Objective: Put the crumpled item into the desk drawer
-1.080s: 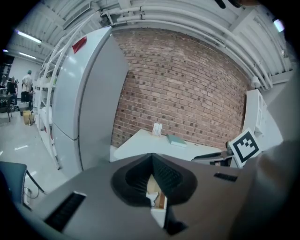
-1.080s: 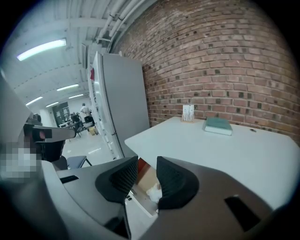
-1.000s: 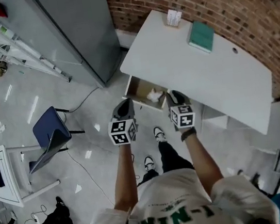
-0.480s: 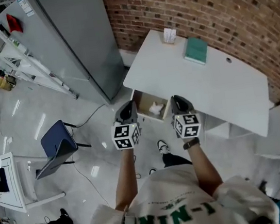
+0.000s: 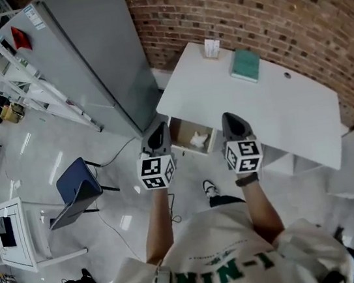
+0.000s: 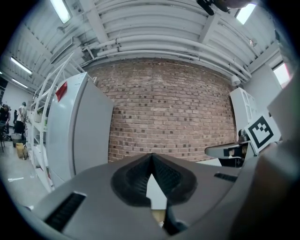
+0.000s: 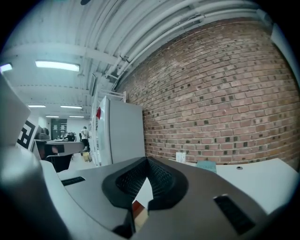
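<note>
I read the placing as done: the crumpled item point(image 5: 198, 139), a small white wad, lies inside the open drawer point(image 5: 182, 130) under the front edge of the white counter point(image 5: 270, 104), towards the drawer's right side. Both tools hover in front of the drawer, touching nothing. The left gripper point(image 5: 157, 134) has its jaws pressed together on nothing, and the right gripper point(image 5: 233, 122) is the same, pads meeting at the tip with nothing between them. If the drawer is to be closed, I would keep the jaws together and use one blunt tip as a pusher, placed squarely on the middle of the drawer front and driven straight in, so the drawer does not skew on its runners. The wad looks light, so I would push gently to avoid bouncing it out.
</note>
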{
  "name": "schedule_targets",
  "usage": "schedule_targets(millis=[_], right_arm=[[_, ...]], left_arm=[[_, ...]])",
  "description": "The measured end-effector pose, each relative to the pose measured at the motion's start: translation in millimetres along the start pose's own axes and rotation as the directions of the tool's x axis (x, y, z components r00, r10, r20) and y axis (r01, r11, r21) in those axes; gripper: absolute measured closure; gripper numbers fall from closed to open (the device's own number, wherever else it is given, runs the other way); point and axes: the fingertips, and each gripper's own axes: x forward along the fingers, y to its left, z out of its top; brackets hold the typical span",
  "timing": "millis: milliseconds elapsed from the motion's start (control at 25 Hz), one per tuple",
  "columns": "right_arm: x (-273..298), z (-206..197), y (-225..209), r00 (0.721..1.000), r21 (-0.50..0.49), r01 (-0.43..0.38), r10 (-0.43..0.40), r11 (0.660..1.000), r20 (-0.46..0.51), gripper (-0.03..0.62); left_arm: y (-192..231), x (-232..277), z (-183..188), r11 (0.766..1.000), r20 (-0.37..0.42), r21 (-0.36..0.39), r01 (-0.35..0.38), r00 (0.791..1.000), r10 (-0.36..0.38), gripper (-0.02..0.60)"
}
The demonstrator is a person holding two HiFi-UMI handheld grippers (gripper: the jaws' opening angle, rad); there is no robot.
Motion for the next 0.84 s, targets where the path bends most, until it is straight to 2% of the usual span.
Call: schedule_targets(millis=[160,840], right_arm=[[4,-2,7,1.0,0.007,-0.01,0.01,1.0,-0.009,0.589],[24,-12,3,0.999,0.047,-0.037,0.038,0.998,-0.02,0.589]], left_arm=[[-2,3,4,1.0,0.0,0.013,0.015,1.0,-0.015,0.583],[9,22,-12,1.0,-0.041,0.021,-0.005,0.999,0.006,0.583]])
